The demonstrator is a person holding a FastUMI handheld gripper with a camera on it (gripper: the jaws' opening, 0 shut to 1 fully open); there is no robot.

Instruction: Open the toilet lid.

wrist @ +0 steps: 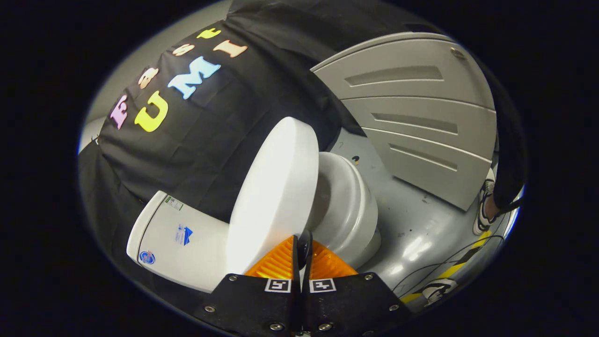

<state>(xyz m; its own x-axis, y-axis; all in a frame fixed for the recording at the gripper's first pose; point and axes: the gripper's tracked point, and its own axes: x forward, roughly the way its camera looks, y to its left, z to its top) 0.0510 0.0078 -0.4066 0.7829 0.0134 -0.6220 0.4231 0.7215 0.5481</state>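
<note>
The white toilet lid [276,187] stands lifted off the seat and bowl [346,201], roughly halfway up and leaning toward the white tank [182,238]. The seat opening shows behind it. My gripper [302,245] is shut, its two fingers [276,262] pressed together with only a thin dark slit between them. The fingertips sit right at the lid's front rim, where lid and seat part. I cannot tell whether they touch the rim. Nothing is held between the fingers.
A grey panelled wall [412,117] stands beyond the bowl. The grey floor [412,224] carries cables and a yellow-black tape strip [449,271]. A person's shoe [484,206] is at the floor's far side. Black cloth hangs behind the tank.
</note>
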